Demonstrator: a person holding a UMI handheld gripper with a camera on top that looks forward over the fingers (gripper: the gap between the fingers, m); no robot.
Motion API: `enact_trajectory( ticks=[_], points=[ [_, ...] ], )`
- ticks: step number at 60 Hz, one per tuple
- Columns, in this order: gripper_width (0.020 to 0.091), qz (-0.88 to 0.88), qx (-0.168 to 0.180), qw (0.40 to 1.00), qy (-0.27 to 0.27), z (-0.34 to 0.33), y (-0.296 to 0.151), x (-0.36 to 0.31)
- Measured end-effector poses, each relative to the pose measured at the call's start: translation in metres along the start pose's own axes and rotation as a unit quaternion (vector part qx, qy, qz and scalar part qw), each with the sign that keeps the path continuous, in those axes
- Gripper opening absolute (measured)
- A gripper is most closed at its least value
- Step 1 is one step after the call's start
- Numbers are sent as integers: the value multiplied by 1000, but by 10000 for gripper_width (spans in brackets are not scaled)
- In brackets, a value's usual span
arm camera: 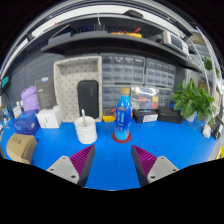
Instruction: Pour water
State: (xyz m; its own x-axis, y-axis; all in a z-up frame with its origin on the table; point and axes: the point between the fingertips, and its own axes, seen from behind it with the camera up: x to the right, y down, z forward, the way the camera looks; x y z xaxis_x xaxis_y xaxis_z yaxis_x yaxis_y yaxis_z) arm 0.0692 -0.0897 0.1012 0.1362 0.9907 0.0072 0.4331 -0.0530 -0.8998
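Note:
A clear water bottle [123,114] with a blue cap and blue label stands upright on a red coaster on the blue tabletop [110,160], beyond my fingers and a little right of centre. A white cup [86,129] stands to its left, also beyond the fingers. My gripper [112,160] is open, its two purple pads [84,158] spread wide with only bare blue table between them. Nothing is held.
A cardboard box [20,148] sits at the near left, with a white box [48,119] and purple items [31,99] behind it. A green plant [193,100] stands at the right. Small objects [146,115] lie behind the bottle. Shelves and a cabinet back the table.

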Motion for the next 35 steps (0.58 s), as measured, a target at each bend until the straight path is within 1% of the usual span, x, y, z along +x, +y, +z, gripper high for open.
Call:
enact_trajectory(
  ticks=[10,18,27,35],
  points=[
    [729,-2,23,1000,-19,-53,-34,-27],
    [730,-10,30,999,-36,-83,-49,-46],
    [731,-13,32,998,-54,-107,-50,-65],
    [729,-9,35,998,-55,-117,-49,-72]
  ],
)
